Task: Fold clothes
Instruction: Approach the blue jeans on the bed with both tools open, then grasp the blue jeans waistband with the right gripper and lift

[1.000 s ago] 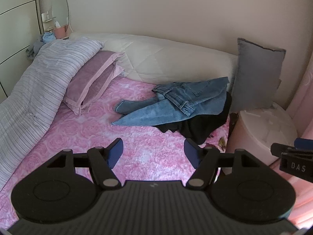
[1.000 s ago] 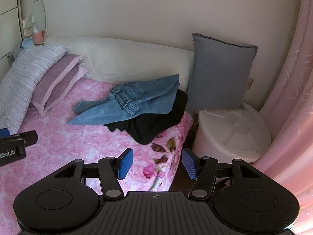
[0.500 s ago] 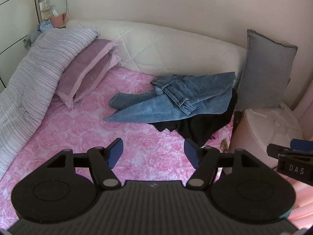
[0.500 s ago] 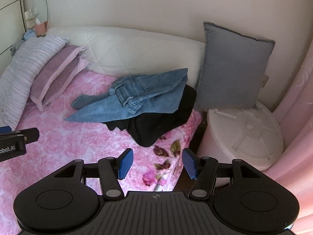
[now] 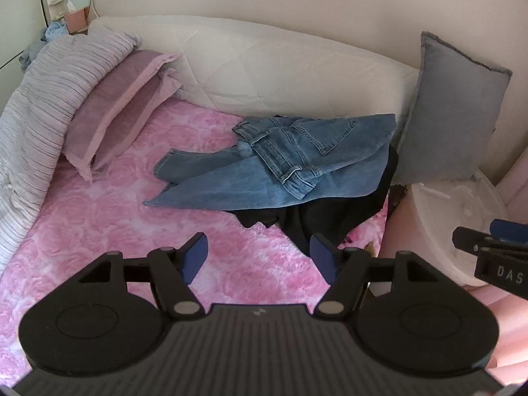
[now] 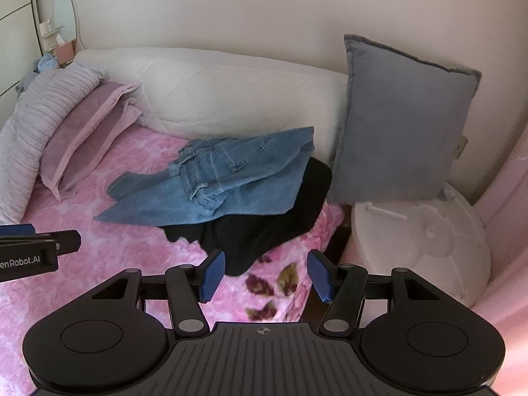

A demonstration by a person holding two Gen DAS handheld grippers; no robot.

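Crumpled blue jeans (image 5: 280, 165) lie on the pink bed (image 5: 99, 247), over a black garment (image 5: 330, 217) near the bed's right edge. They also show in the right wrist view: jeans (image 6: 217, 191), black garment (image 6: 264, 234). My left gripper (image 5: 259, 260) is open and empty, above the bed short of the clothes. My right gripper (image 6: 265, 275) is open and empty, just short of the black garment's near edge. Each gripper shows at the side of the other's view.
A grey cushion (image 6: 402, 118) leans on the wall above a white round bin (image 6: 422, 231) beside the bed. Purple pillows (image 5: 115, 112) and a striped duvet (image 5: 36, 109) lie left. A white headboard (image 5: 280, 66) runs behind. Pink curtain (image 6: 508, 198) at right.
Both grippers have moved forward toward the clothes, which now look larger and nearer. Both stay open and empty.
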